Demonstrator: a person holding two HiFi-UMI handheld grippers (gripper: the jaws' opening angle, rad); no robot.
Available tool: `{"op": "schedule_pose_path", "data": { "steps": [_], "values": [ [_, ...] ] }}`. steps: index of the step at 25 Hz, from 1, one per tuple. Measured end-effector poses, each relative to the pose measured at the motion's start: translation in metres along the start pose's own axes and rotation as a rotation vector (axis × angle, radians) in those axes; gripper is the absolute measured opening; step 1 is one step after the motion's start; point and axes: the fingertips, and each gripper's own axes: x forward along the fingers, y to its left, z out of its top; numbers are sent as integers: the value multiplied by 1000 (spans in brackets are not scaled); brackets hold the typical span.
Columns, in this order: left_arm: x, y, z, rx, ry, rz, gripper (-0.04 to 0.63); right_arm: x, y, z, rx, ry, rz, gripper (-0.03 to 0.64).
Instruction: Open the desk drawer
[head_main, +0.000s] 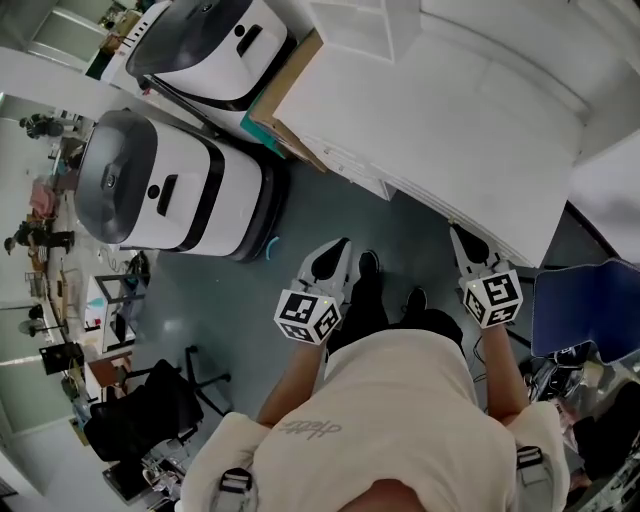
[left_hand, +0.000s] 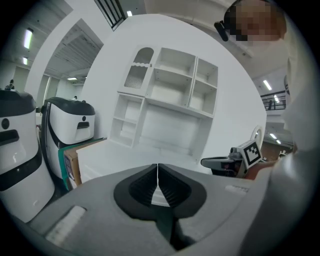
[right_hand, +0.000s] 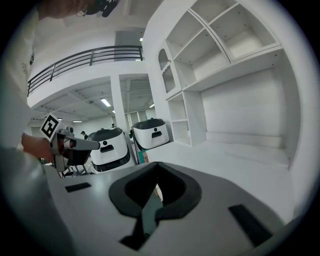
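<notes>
The white desk fills the upper right of the head view, with a white shelf unit standing on its back. I cannot make out a drawer front or handle along its near edge. My left gripper hangs over the floor just short of that edge, jaws shut and empty. My right gripper is close under the desk's near edge, also shut on nothing. Each gripper shows in the other's view: the right gripper and the left gripper.
Two white-and-black machines stand on the floor left of the desk. A cardboard box with a green side leans between them and the desk. A blue chair is at the right, a black office chair at the lower left.
</notes>
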Motion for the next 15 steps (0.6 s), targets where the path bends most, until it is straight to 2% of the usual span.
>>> {"op": "schedule_pose_path", "data": {
  "steps": [3, 9, 15],
  "values": [
    [26, 14, 13, 31, 6, -78, 17, 18, -5, 14, 3, -10, -58, 3],
    [78, 40, 63, 172, -13, -235, 17, 51, -6, 55, 45, -66, -159, 3],
    [113, 59, 73, 152, 30, -398, 17, 65, -9, 72, 51, -56, -299, 3]
  ]
}}
